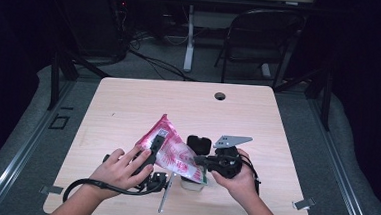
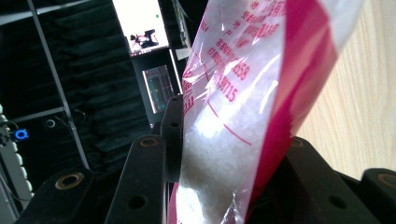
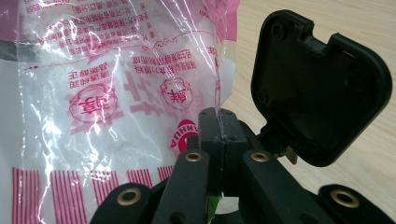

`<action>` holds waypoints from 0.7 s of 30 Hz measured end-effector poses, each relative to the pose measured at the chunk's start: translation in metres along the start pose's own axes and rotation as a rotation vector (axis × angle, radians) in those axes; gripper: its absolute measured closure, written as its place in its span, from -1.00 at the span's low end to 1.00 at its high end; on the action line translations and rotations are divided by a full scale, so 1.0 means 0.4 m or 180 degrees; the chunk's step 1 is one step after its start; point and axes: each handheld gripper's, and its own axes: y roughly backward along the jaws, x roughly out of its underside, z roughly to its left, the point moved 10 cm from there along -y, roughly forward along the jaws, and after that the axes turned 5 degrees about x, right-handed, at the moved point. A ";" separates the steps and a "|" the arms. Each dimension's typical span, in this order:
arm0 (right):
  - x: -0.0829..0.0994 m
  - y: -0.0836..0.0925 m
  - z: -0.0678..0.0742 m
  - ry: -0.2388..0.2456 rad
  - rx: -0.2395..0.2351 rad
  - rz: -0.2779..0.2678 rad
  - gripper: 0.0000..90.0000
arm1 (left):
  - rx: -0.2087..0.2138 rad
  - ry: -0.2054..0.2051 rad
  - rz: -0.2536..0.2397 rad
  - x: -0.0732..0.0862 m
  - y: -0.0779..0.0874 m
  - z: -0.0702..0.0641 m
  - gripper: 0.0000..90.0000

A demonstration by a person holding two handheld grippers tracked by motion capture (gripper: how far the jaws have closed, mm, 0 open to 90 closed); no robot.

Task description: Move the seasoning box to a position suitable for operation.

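Observation:
A pink and white plastic bag (image 1: 172,149) of white grains is held tilted over the wooden table (image 1: 128,103). My left gripper (image 1: 157,138) is shut on the bag's upper part, with the bag (image 2: 243,107) squeezed between its two black jaws (image 2: 224,140). My right gripper (image 1: 199,160) is shut, its tips (image 3: 218,123) pinching the clear film at the lower edge of the bag (image 3: 107,93). Under the bag stands a small white container (image 1: 192,184), partly hidden. Its black flip lid (image 1: 199,144) stands open just right of my right jaws (image 3: 322,88).
A thin grey metal strip (image 1: 165,196) lies by the table's front edge under my left hand. A cable hole (image 1: 220,96) sits near the far edge. A dark chair (image 1: 262,42) and a desk leg (image 1: 190,37) stand beyond the table.

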 end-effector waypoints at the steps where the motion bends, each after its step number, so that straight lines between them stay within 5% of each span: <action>1: 0.000 0.000 0.000 0.0000 0.0000 0.0000 1.00 | 0.0000 0.0000 0.0000 0.000 0.000 0.000 0.49; 13: -0.004 -0.001 0.002 0.0016 0.0003 0.0000 1.00 | 0.0138 0.0366 -0.0017 0.010 -0.003 -0.040 0.50; 21: -0.006 -0.005 0.006 0.0005 -0.0001 -0.0011 1.00 | 0.0152 0.0427 -0.0020 0.015 -0.003 -0.050 0.50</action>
